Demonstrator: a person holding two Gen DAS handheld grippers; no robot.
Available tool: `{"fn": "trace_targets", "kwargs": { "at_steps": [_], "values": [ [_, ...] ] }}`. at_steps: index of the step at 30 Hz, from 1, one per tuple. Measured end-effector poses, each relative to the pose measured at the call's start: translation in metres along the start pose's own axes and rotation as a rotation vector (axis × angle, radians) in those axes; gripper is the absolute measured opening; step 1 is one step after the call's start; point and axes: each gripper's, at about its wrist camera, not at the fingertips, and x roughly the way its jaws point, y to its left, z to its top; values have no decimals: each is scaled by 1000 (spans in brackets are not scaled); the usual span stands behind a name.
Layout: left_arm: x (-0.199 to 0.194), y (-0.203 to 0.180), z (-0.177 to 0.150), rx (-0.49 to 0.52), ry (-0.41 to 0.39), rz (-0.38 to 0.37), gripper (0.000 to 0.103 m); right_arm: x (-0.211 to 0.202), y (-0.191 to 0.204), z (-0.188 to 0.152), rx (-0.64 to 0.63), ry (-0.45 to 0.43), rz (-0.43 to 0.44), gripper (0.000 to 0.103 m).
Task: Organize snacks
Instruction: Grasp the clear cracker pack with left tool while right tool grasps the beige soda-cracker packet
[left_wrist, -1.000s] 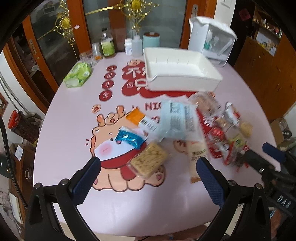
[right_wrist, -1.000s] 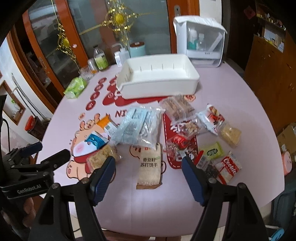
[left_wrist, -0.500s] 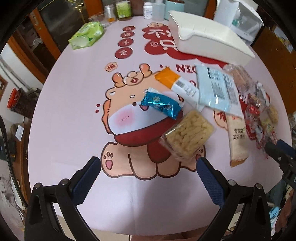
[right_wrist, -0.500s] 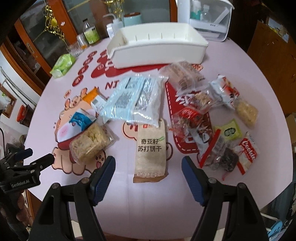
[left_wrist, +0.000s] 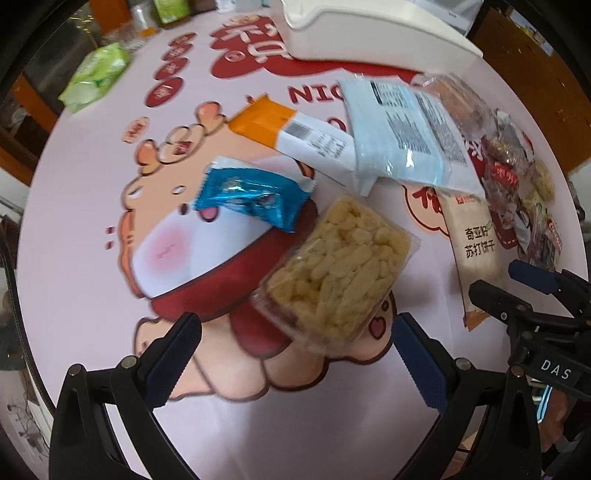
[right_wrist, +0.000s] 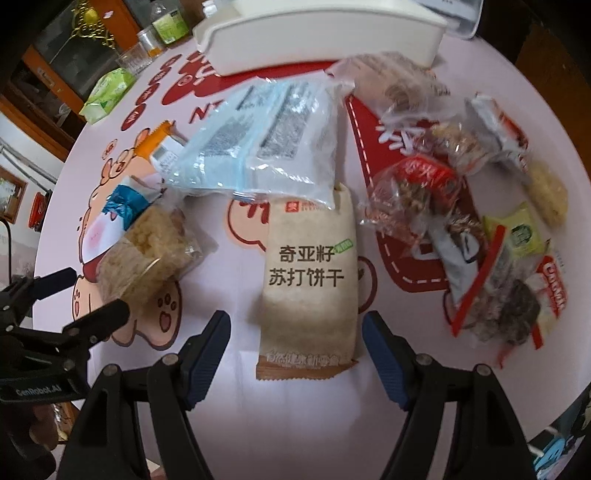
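Snacks lie scattered on a pink round table (left_wrist: 74, 295). My left gripper (left_wrist: 295, 354) is open, its jaws on either side of the near end of a clear pack of yellow puffed bars (left_wrist: 336, 269), not touching. My right gripper (right_wrist: 295, 347) is open, its jaws straddling the near end of a tan soda cracker pack (right_wrist: 310, 280). A blue wrapper (left_wrist: 255, 199), an orange-and-white pack (left_wrist: 295, 133) and a pale blue bag (left_wrist: 402, 133) lie beyond. The white bin (right_wrist: 321, 33) stands at the far side.
A heap of small mixed snack packs (right_wrist: 472, 221) lies right of the cracker pack. A green tissue pack (left_wrist: 96, 75) and bottles and jars (right_wrist: 166, 26) stand at the far left edge. The other gripper shows at each view's side.
Both grippers have moved down and forward toward the table. The left one has closed in on the yellow puffed bars, the right one on the tan cracker pack. Both stay open.
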Motion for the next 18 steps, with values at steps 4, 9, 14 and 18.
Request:
{"fn": "trace_targets", "kwargs": {
  "at_steps": [4, 9, 14, 18],
  "values": [
    [13, -6, 8, 29, 13, -2, 102, 8, -6, 2, 13, 14, 15, 74],
    [25, -7, 19, 43, 28, -13, 102, 12, -9, 6, 5, 9, 9, 68],
    [35, -4, 29, 32, 52, -37, 102, 16, 1, 14, -34, -1, -35, 67],
    [40, -3, 34, 30, 53, -38, 98, 21, 12, 20, -68, -12, -70, 66]
  ]
}}
